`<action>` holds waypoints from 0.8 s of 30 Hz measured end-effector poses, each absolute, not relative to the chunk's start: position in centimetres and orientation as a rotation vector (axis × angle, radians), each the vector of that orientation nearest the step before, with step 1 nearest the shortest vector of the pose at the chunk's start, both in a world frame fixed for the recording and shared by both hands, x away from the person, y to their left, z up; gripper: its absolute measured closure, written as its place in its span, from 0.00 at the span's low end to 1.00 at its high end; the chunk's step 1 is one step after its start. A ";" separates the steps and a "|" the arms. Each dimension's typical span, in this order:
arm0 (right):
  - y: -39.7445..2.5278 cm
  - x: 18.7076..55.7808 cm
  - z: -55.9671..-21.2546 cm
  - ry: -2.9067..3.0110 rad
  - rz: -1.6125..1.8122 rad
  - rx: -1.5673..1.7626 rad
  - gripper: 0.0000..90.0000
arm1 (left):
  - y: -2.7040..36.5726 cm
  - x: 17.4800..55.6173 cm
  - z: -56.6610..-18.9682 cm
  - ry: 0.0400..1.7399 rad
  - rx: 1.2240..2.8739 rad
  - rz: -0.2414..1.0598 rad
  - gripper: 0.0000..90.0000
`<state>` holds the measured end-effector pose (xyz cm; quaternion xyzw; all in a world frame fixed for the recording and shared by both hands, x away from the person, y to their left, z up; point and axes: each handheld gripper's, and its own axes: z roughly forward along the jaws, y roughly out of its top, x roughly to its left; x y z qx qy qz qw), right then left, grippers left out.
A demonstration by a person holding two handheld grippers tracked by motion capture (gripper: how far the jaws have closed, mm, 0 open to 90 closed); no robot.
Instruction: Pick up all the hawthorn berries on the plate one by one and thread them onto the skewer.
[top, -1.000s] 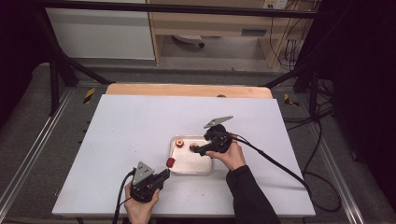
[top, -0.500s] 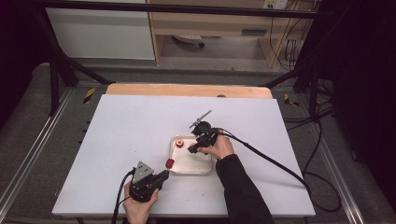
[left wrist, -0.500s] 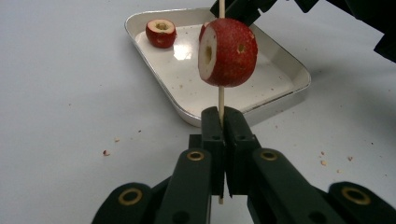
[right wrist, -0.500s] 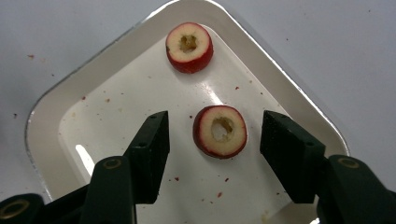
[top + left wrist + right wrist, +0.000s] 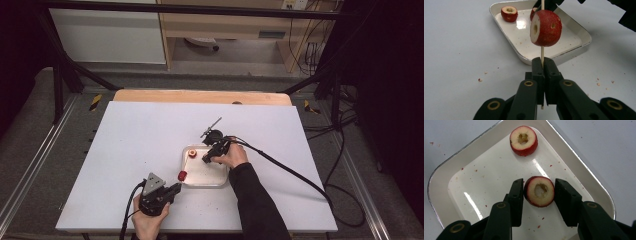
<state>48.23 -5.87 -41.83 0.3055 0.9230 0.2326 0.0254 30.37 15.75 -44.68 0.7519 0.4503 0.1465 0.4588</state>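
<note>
A small white metal tray (image 5: pixel 219 179) lies near the table's front. My left gripper (image 5: pixel 543 62) is shut on a thin wooden skewer (image 5: pixel 542 51) that carries a cored red fruit piece (image 5: pixel 546 28), held at the tray's near-left corner (image 5: pixel 182 175). My right gripper (image 5: pixel 539 186) reaches down into the tray (image 5: pixel 481 182), its jaws pressed against both sides of a second cored piece (image 5: pixel 539 191) that rests on the tray floor. A third piece (image 5: pixel 523 137) lies loose near the tray's far corner (image 5: pixel 192 153).
The white table top (image 5: pixel 150 135) spreads wide to the left and beyond the tray, with a wooden strip (image 5: pixel 200 96) along its far edge. Small red crumbs (image 5: pixel 480 80) dot the table beside the tray. The right gripper's cable (image 5: pixel 290 172) trails off to the right.
My right gripper moved left from the tray's right side to over the tray and came down around a fruit piece. The left gripper with its skewer has stayed put.
</note>
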 end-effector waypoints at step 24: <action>-11.4 43.0 -37.7 2.376 1.616 1.379 0.68 | 13.6 29.4 -43.9 1.104 1.736 0.334 0.98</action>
